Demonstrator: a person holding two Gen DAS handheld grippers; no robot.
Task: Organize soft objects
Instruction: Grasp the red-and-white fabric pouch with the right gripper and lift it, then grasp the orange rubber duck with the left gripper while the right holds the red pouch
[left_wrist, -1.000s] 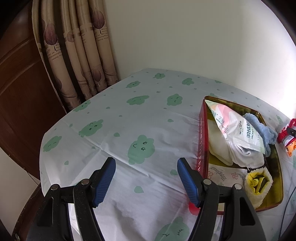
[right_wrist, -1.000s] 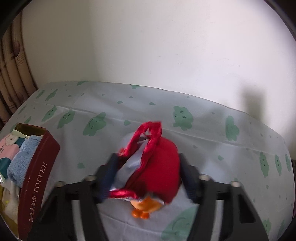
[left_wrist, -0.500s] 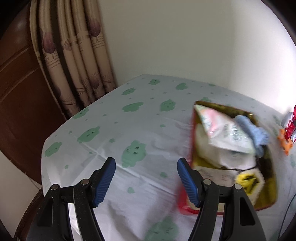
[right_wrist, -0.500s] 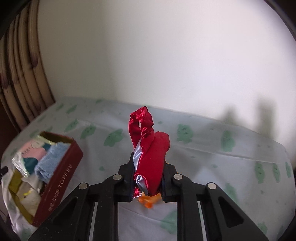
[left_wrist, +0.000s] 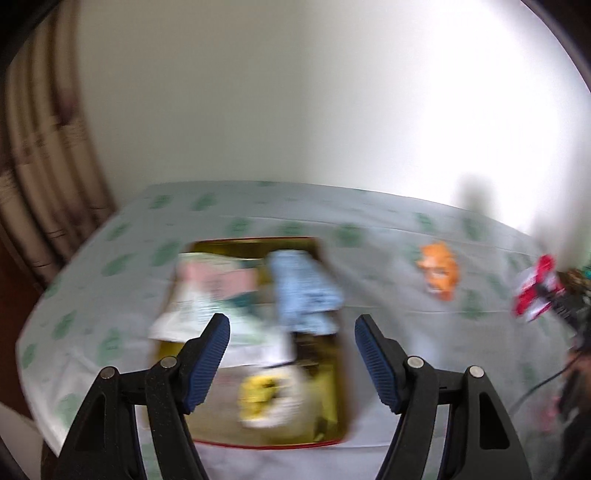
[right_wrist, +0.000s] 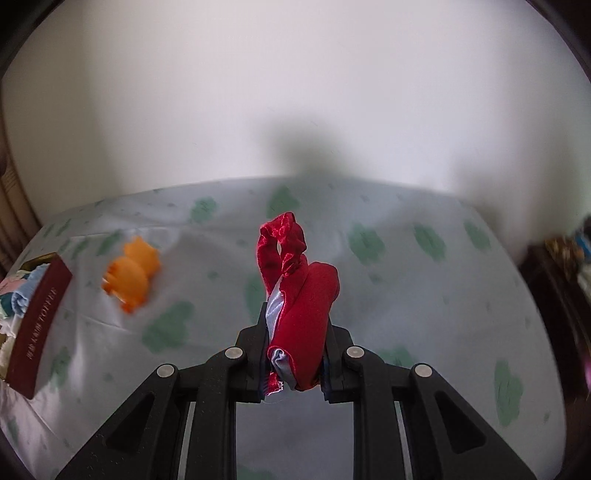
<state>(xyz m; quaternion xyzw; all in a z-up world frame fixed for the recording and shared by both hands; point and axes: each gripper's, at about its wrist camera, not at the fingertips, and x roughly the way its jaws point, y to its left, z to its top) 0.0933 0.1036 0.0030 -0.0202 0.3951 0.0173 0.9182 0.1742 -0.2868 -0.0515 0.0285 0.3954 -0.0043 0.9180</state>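
My right gripper (right_wrist: 295, 350) is shut on a red satin cloth (right_wrist: 303, 295) with a silver lining and holds it above the table; it also shows at the right edge of the left wrist view (left_wrist: 535, 291). My left gripper (left_wrist: 291, 354) is open and empty, above the red toffee tin (left_wrist: 258, 242). The tin holds a blue towel (left_wrist: 303, 291), a white packet (left_wrist: 199, 295) and a yellow soft item (left_wrist: 262, 395). An orange soft toy (right_wrist: 129, 273) lies on the tablecloth right of the tin, and shows in the left wrist view (left_wrist: 439, 273). The left wrist view is blurred.
The table carries a pale cloth with green cloud prints (right_wrist: 406, 258). A white wall stands behind it. Curtains (left_wrist: 40, 166) hang at the far left. Dark furniture with small items (right_wrist: 565, 266) stands beyond the table's right edge.
My right gripper closed on the red cloth and lifted it, uncovering the orange toy on the table. My left gripper swung right, from the bare tablecloth to over the tin.
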